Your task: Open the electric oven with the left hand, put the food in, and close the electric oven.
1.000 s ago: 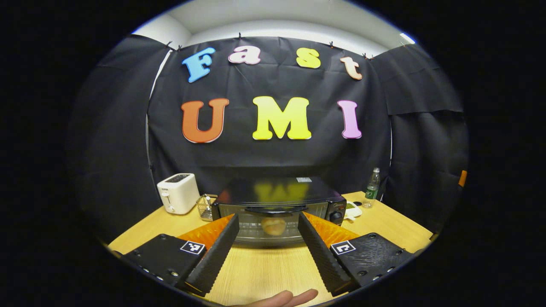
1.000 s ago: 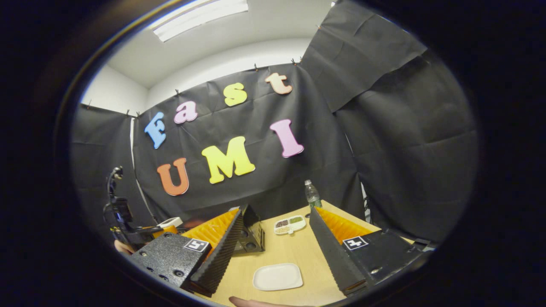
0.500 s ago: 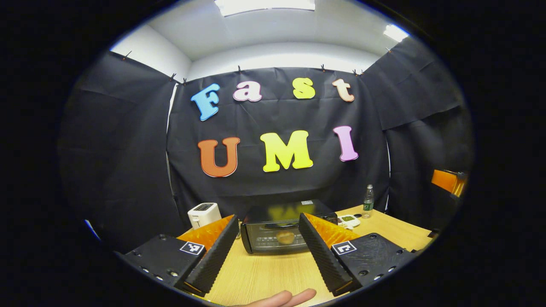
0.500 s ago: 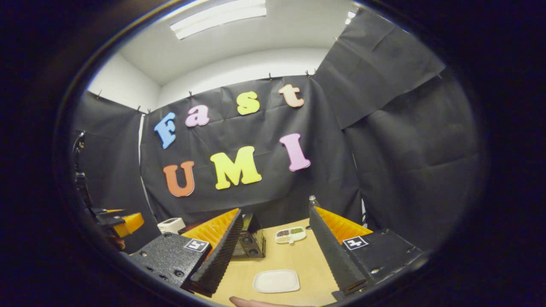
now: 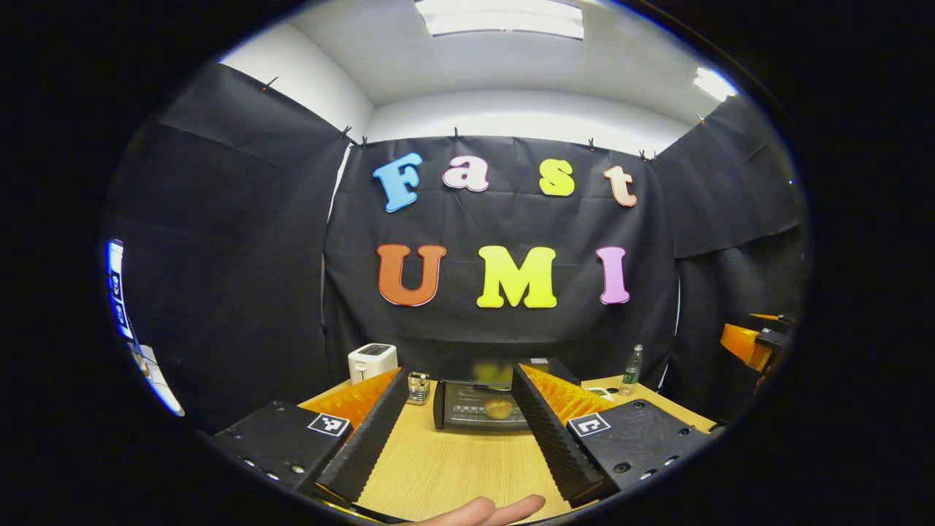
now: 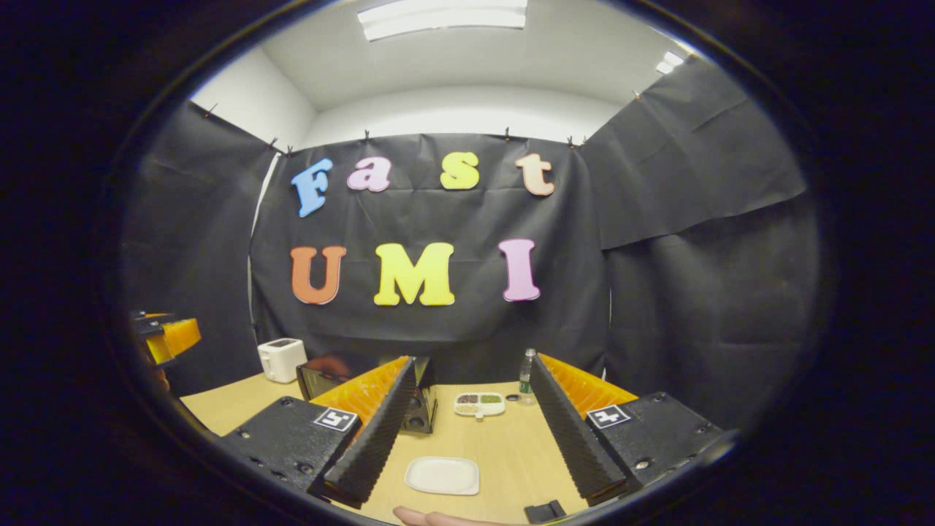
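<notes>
Electric oven (image 5: 482, 404) sits at the far side of the wooden table (image 5: 453, 467), close to the black cloth wall, door shut. Through the glass door a pale round piece of food (image 5: 499, 409) is visible inside, roughly centred. In the right gripper view the same oven (image 6: 329, 374) appears left of centre, partly hidden behind that gripper's left finger.

Left gripper (image 5: 459, 427) is held above the near part of the table, well apart from the oven, pointed toward it. Fingers spread wide, nothing between them, bare tabletop in the gap. A fingertip of the person's hand (image 5: 486, 510) pokes in at the bottom edge.

Right gripper (image 6: 473, 431) also hangs over the table, fingers wide apart and gripping nothing. A white rectangular plate (image 6: 442, 475) lies on the table between its fingers, bare. Beyond it, a small divided dish (image 6: 479, 403) with dark and green contents, and a clear bottle (image 6: 525, 376) just beside it to the right.

White toaster (image 5: 372, 360) stands to the oven's left, with a small glass jar (image 5: 418, 387) between toaster and oven. Bottle (image 5: 632, 368) again at the oven's right in the left gripper view. Each view catches the other gripper as an orange piece at the edge (image 5: 749, 342) (image 6: 166, 336).
</notes>
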`<state>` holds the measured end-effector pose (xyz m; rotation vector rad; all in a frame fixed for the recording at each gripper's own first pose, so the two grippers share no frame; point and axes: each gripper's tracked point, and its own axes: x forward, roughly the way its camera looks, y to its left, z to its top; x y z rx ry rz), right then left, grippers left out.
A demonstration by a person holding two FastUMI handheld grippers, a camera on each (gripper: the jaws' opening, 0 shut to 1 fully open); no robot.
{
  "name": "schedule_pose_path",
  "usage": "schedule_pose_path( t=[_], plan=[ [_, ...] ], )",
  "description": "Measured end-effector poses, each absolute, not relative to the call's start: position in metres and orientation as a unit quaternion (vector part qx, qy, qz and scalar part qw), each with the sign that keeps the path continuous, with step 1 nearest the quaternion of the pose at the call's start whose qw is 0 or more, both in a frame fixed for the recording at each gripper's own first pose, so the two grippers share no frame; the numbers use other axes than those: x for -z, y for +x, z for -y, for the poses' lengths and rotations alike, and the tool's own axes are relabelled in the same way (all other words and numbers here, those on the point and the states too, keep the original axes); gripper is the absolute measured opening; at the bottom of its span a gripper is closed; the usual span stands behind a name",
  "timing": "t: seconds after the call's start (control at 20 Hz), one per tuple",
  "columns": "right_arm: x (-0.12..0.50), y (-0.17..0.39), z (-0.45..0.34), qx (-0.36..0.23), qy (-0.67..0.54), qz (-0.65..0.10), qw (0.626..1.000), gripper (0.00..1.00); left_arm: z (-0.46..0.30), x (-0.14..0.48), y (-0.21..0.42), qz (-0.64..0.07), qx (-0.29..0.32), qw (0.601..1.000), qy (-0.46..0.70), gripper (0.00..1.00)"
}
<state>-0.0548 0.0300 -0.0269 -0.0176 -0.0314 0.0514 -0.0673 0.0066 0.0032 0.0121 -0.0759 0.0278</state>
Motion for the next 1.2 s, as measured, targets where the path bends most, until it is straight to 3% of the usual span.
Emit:
schedule_pose_path(
  t=[0.25, 1.0, 1.05, 1.1, 1.2],
  plan=[
    [0.044, -0.056, -0.035, -0.032, -0.004, -0.027, 0.999, 0.96, -0.011, 0.01, -0.074, 0.023, -0.008, 1.0, 0.015, 0.92],
    [0.054, -0.066, -0.011, -0.001, 0.022, -0.017, 1.0, 0.95, -0.009, 0.026, -0.074, 0.001, 0.007, 1.0, 0.014, 0.92],
    [0.054, -0.067, -0.01, -0.002, 0.021, -0.015, 1.0, 0.95, -0.009, 0.025, -0.074, 0.002, 0.008, 1.0, 0.015, 0.87],
    [0.053, -0.068, -0.01, -0.002, 0.022, -0.013, 1.0, 0.95, -0.008, 0.024, -0.075, 0.002, 0.009, 1.0, 0.016, 0.92],
    [0.052, -0.069, -0.01, -0.004, 0.023, -0.009, 1.0, 0.95, -0.006, 0.025, -0.074, 0.002, 0.013, 1.0, 0.018, 0.92]
  ],
)
